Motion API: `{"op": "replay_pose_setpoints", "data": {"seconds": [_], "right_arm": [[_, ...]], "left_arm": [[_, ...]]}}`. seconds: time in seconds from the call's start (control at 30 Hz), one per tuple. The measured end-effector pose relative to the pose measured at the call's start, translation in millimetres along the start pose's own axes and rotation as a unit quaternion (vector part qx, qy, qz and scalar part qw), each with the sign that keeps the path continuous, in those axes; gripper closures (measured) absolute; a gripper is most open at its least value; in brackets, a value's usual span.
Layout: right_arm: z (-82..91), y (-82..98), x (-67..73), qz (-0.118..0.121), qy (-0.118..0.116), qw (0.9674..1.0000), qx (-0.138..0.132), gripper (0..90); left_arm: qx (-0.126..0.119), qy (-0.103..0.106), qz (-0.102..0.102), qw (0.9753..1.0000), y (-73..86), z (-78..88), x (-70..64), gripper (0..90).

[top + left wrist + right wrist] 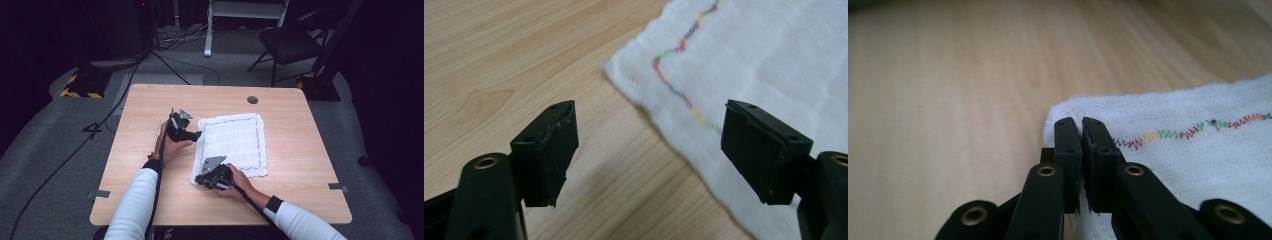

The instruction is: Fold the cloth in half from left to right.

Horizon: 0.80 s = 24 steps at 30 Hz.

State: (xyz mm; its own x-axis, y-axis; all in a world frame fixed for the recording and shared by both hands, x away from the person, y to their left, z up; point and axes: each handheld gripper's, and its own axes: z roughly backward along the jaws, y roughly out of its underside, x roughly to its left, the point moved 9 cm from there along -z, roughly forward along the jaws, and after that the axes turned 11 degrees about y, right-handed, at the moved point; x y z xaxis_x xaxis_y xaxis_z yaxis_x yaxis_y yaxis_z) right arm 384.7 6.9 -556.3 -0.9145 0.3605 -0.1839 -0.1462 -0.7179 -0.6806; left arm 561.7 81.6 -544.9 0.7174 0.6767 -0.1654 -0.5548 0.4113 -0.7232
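Note:
A white towel [235, 142] with a multicoloured zigzag stitch line near its hem lies flat on the wooden table [150, 200]. My left gripper [197, 134] is at the towel's far left corner. Its jaws are open in the left gripper view, my left gripper [651, 107] straddling the edge of the towel [774, 60] with nothing pinched. My right gripper [199, 181] is at the near left corner. In the right gripper view my right gripper [1080, 122] has its jaws pressed together on the corner of the towel [1198, 150].
A dark round hole [252, 99] sits in the tabletop beyond the towel. Past the table's far edge are a black chair [290, 45], floor cables [75, 150] and a black-and-yellow stand base [80, 86]. Bare wood surrounds the towel on all sides.

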Motion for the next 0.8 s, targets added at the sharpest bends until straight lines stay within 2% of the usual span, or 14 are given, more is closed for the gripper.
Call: {"op": "replay_pose_setpoints", "data": {"seconds": [0.1, 0.13, 0.17, 0.23, 0.37, 0.47, 0.6, 0.73, 0.8], "right_arm": [[5.4, 1.7, 14.7, 0.012, -0.015, 0.9998, -0.001, 86.0], [9.3, 2.5, 24.9, 0.024, -0.027, 0.9993, -0.001, 86.0], [9.3, 2.5, 24.9, 0.024, -0.027, 0.9993, -0.001, 86.0], [13.8, 3.8, 37.6, 0.031, -0.041, 0.9987, -0.001, 85.9], [17.8, 5.3, 45.7, 0.034, -0.05, 0.9982, 0.0, 85.9], [19.8, 6.4, 48.8, 0.039, -0.051, 0.9979, 0.0, 85.9], [20.3, 7.6, 48.0, 0.034, -0.056, 0.9978, -0.001, 85.9], [21.2, 9.0, 47.0, 0.035, -0.056, 0.9978, -0.003, 85.9], [21.4, 9.2, 46.3, 0.034, -0.056, 0.9979, -0.004, 86.0]], "left_arm": [[0.008, -0.005, 0.005, 0.9999, -0.2, -8.2, 0.3, 22.5], [0.012, -0.008, 0.002, 0.9999, 0.2, -9.4, 2.0, 21.9], [0.014, -0.009, 0.008, 0.9998, 1.2, -10.7, 2.6, 21.9], [0.02, -0.009, 0.011, 0.9997, 4.1, -11.8, 5.0, 21.1], [0.039, -0.013, 0.02, 0.9989, 13.0, -11.7, 10.8, 16.9], [0.032, -0.007, 0.027, 0.9991, 17.1, -9.6, 14.7, 14.6], [0.038, -0.005, 0.014, 0.9992, 19.5, -6.7, 13.1, 15.8], [0.033, 0.029, -0.007, 0.999, 20.4, -1.7, 4.4, 42.7], [0.034, 0.042, -0.009, 0.9985, 21.6, 1.4, 4.3, 56.8]]}}
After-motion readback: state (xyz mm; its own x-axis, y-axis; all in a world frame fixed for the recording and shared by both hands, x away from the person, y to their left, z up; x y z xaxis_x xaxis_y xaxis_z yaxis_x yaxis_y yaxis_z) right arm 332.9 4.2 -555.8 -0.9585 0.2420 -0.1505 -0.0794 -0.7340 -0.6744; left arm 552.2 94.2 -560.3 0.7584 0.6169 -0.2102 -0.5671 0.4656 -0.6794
